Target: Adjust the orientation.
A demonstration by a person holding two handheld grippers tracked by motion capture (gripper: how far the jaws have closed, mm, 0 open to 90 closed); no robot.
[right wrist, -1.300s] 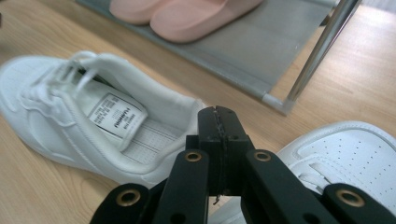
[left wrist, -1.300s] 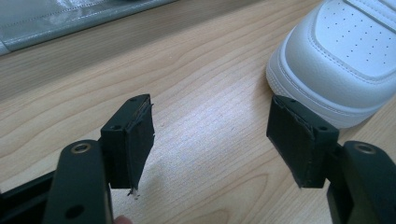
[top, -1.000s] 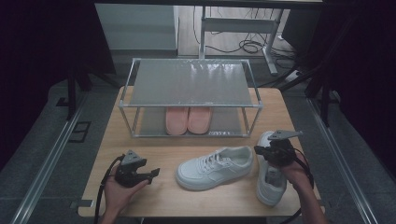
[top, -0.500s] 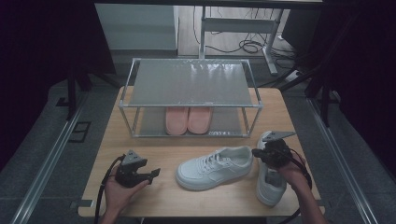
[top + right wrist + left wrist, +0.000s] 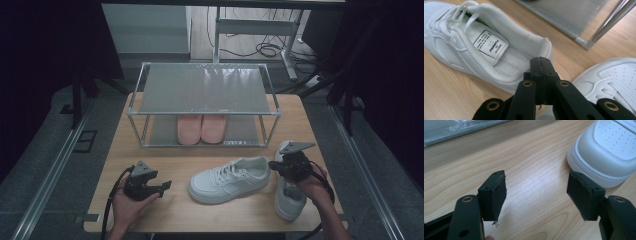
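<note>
- My right gripper [image 5: 541, 72] is closed tight with nothing in it. It hangs just by the heel of the white shoe [image 5: 230, 178] lying sideways in the middle of the tabletop [image 5: 165, 165].
- I think I am about to pick this shoe up. Next I must open this gripper and pinch the heel rim.
- My left gripper [image 5: 536, 195] is wide open and holds nothing, near the toe.
- The shoe is clean, with white laces.
- The other white shoe [image 5: 287, 200] sits under my right hand.

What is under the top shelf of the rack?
Under the rack's top shelf, a pink pair of shoes stands on the lower shelf. Their far ends are covered by the top shelf.
</note>
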